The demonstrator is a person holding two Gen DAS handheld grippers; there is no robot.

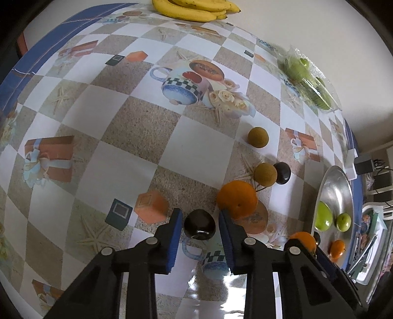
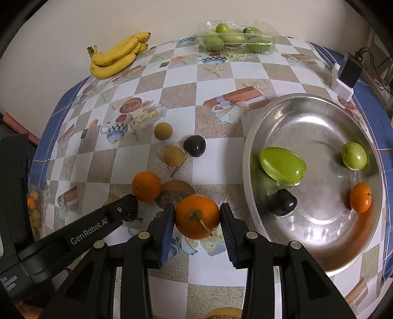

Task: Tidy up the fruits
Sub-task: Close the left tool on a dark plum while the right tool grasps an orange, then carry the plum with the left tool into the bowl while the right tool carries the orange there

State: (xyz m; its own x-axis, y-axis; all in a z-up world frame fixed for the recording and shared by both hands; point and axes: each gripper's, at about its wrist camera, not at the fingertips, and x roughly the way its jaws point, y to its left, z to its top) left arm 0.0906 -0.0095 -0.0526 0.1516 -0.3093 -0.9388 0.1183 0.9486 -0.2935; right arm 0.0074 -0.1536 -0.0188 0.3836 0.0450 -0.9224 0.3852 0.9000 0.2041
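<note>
Three oranges (image 2: 197, 216), perhaps three plums (image 2: 194, 146)

likely a home: patterned tablecloth (image 2: 216, 81), bananas (image 2: 118, 55).

The left gripper (image 1: 200, 227) points down at the tablecloth (image 1: 127, 127), low in the frame. A dark plum (image 1: 199, 227) sits between its blue pads (image 1: 177, 228); contact cannot be confirmed. An orange (image 1: 237, 199) lies just right of the right pad. Above it are two brown fruits (image 1: 265, 174) (image 1: 258, 137) and a second plum (image 1: 283, 173). At right edge, a metal tray (image 1: 341, 184) holds two green fruits (image 1: 323, 216) and an orange. Bananas (image 1: 196, 8) lie at top centre. A clear box of green fruit (image 1: 307, 78) sits upper right.
</note>
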